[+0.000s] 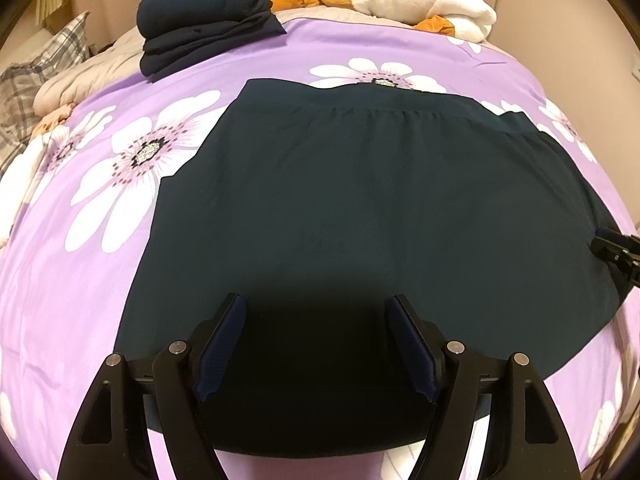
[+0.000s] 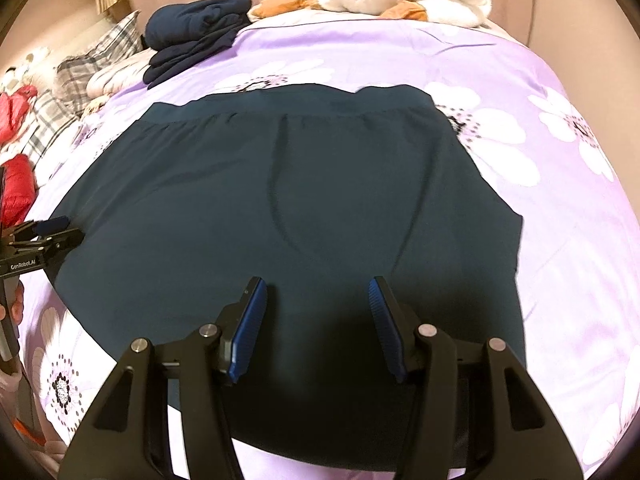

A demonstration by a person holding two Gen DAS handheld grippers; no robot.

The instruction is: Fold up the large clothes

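A large dark navy garment [image 1: 360, 200] lies spread flat on the purple flowered bedspread [image 1: 80, 300], its ribbed band at the far side. It also shows in the right wrist view [image 2: 280, 200]. My left gripper [image 1: 316, 304] is open and empty, hovering over the garment's near edge. My right gripper [image 2: 318, 284] is open and empty over the near edge further right. The right gripper's tip shows at the right edge of the left wrist view [image 1: 616, 248]. The left gripper shows at the left of the right wrist view [image 2: 44, 236].
A stack of folded navy clothes [image 1: 200, 20] sits at the far left of the bed. A white and orange plush toy [image 1: 420, 0] lies at the far right. A plaid pillow [image 1: 36, 76] and red cloth [image 2: 16, 184] lie off the left side.
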